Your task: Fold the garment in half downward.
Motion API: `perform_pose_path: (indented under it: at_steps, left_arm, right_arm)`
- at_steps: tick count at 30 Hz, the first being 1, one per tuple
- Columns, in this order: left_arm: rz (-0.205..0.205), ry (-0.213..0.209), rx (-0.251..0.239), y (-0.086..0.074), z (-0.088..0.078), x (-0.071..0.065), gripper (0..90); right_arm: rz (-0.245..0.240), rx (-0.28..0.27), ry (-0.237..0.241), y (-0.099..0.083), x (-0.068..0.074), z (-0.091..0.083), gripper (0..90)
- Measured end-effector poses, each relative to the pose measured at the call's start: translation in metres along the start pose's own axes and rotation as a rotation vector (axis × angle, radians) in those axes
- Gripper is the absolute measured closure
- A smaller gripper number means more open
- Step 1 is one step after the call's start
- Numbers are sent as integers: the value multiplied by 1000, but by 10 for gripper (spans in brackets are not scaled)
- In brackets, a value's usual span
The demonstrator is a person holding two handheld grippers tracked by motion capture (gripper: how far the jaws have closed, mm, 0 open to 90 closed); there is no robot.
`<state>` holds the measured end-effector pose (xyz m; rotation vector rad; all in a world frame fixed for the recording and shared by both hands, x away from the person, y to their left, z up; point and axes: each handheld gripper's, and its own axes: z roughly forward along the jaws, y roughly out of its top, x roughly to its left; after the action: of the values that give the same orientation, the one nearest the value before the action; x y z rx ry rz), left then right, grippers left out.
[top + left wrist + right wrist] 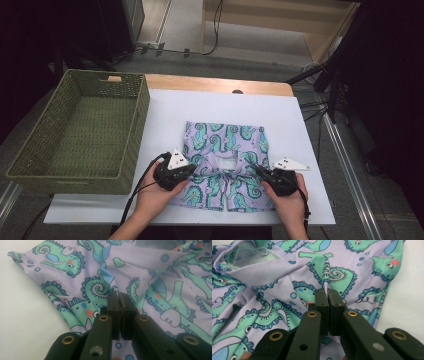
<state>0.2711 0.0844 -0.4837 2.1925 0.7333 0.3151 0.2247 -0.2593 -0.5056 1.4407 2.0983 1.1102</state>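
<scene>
1. Shorts with a seahorse print lay partly folded on the white sheet, near the table's near edge and right of the green woven basket.
2. Left gripper sat at the garment's left side; in the left gripper view its jaws were pressed together, with a fold of fabric rising at their tips.
3. Right gripper sat at the right side, jaws likewise pressed together on a ridge of cloth.

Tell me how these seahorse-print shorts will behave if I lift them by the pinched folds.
The shorts are probably floppy: the fabric already bunches at the left gripper and right gripper. Likely light and smooth, so the thin folds might slip.
</scene>
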Motion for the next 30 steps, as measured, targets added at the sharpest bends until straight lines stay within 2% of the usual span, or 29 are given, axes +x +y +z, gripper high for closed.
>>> perform_pose_path:
  at_steps: [1,3,5,6,7,10,13,14,17,18,19,20,22,23,25,27,28,30]
  left_arm:
    - [-2,5,-22,2,-4,2,882]
    - [-2,24,-68,4,-13,4,884]
    - [-19,28,-122,2,-24,5,884]
    - [-21,22,-126,0,-26,5,884]
    - [-19,12,-113,-4,-26,4,884]
    - [12,2,-54,-21,-20,-2,883]
    - [-12,-8,-50,-33,-18,-1,882]
    - [-16,-7,-56,-34,-19,0,882]
    - [-4,-5,-94,-32,-28,-2,882]
    - [13,0,-110,-31,-33,-5,882]
    - [13,0,-110,-31,-33,-5,882]
    - [41,-6,-115,-32,-37,-8,882]
    - [48,-6,-107,-33,-36,-10,882]
    - [55,-7,-70,-39,-30,-10,881]
    - [23,-33,-37,-46,-22,-8,880]
    - [27,-45,-26,-47,-21,-9,870]
    - [25,-49,-26,-46,-21,-9,846]
    - [4,-61,-66,-42,-26,-8,728]
  right_arm:
    - [-7,-26,-4,1,-1,-4,865]
    - [-16,-129,-11,4,-2,-19,865]
    - [-16,-199,-36,4,-3,-34,865]
    - [-4,-206,-36,2,-5,-40,865]
    - [-5,-205,-29,0,-6,-42,865]
    - [-21,-101,-10,-20,-8,-36,865]
    - [4,-36,14,-35,-10,-27,864]
    - [10,-35,17,-36,-10,-27,864]
    - [-8,-82,17,-30,-6,-35,863]
    - [-14,-100,16,-30,-5,-38,863]
    - [-24,-112,16,-29,-3,-42,863]
    - [-31,-118,15,-30,-2,-44,863]
    - [-31,-112,15,-33,-1,-46,863]
    - [-27,-72,20,-41,-2,-43,863]
    - [-20,-27,20,-49,-5,-36,862]
    - [-17,-6,31,-51,-6,-34,842]
    - [-17,-3,49,-50,-6,-34,798]
    - [-9,-26,82,-48,-5,-37,689]
